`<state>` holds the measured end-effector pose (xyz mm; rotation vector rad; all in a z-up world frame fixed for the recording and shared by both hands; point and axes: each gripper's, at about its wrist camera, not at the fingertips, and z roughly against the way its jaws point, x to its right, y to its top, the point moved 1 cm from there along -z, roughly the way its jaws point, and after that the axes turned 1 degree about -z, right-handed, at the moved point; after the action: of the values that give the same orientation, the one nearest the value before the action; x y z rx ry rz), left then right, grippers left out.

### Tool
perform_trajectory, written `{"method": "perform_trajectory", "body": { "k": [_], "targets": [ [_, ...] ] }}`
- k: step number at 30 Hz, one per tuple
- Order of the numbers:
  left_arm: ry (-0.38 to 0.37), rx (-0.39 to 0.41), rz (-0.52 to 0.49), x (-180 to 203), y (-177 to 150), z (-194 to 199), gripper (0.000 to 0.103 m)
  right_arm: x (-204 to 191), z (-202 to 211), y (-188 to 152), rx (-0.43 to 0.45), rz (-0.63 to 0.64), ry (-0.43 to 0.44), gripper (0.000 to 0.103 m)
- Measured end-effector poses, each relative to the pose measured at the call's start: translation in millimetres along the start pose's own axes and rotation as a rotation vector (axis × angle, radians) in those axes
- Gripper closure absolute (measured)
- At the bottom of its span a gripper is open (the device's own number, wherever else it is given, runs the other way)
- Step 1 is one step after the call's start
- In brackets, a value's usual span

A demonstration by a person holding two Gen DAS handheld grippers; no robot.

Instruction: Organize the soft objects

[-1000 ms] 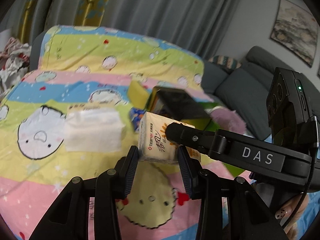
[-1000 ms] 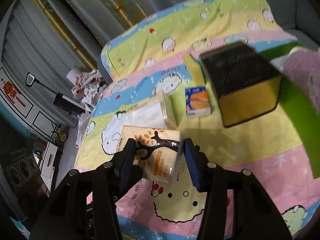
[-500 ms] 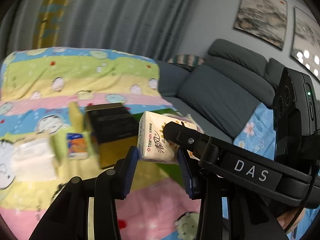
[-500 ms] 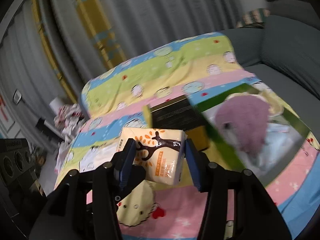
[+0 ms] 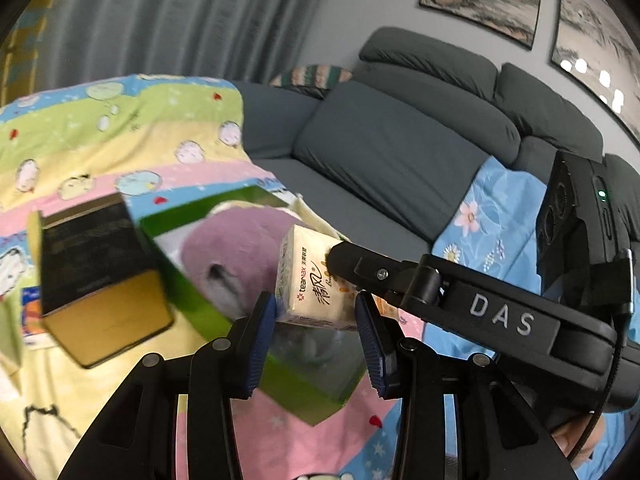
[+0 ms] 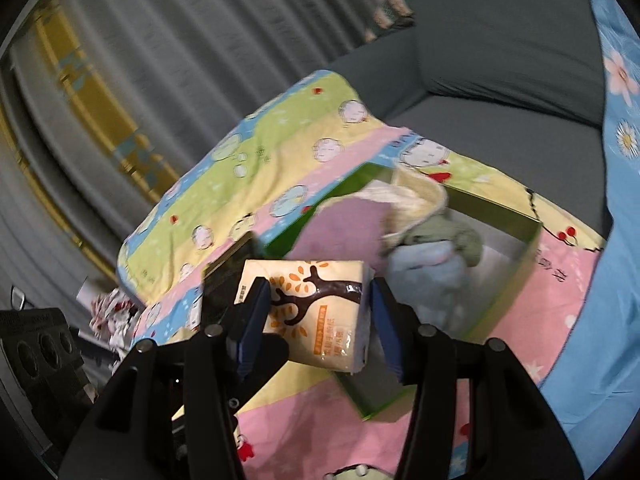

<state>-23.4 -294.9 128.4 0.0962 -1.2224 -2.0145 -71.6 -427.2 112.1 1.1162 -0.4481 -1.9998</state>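
Observation:
A cream tissue pack (image 5: 312,284) with an orange tree print (image 6: 316,300) hangs in the air, gripped from two sides. My left gripper (image 5: 316,328) is shut on its narrow end. My right gripper (image 6: 320,324) is shut across its printed face, and one of its fingers (image 5: 360,268) reaches in from the right in the left wrist view. The pack hovers at the near-left edge of an open green box (image 6: 516,280) (image 5: 192,296). Inside lie a purple plush item (image 5: 240,248), a light blue cloth (image 6: 432,276), a green cloth (image 6: 444,232) and a cream cloth (image 6: 412,196).
A black-and-gold box (image 5: 92,264) stands left of the green box on the striped cartoon blanket (image 5: 120,148). A grey sofa (image 5: 400,152) runs behind, with a blue floral cloth (image 5: 492,216) draped at the right. Grey curtains (image 6: 160,60) hang at the back.
Both grippers carried the tissue pack to the right, from near the white tissue pile, past the black-and-gold box, to the green box. Both grips stayed closed on it.

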Motion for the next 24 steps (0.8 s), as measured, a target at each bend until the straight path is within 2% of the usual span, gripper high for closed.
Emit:
{"method": "perform_trajectory", "body": {
  "k": [5,12,18,22,24],
  "targets": [
    [-0.066,-0.056,0.038,5.6,6.3,-29.4,0.062,21.0,-10.8,12.9,0.007,-0.055,-0.088,0.052],
    [-0.024,-0.119,0.03,7.5,-2.4,-59.4,0.062,39.0,-31.8,13.0,-0.048,-0.097,-0.148,0.052],
    [-0.026,-0.138,0.073,2.6,-4.5,-63.3,0.062,41.5,-41.6,13.7,-0.063,-0.108,-0.141,0.052],
    [-0.025,-0.141,0.118,-4.5,-5.1,-61.2,0.059,43.7,-46.7,12.6,-0.069,-0.109,-0.152,0.039],
    [-0.014,-0.147,0.131,-8.0,-6.0,-58.4,0.057,43.6,-46.6,12.1,-0.068,-0.106,-0.145,0.039]
  ]
}}
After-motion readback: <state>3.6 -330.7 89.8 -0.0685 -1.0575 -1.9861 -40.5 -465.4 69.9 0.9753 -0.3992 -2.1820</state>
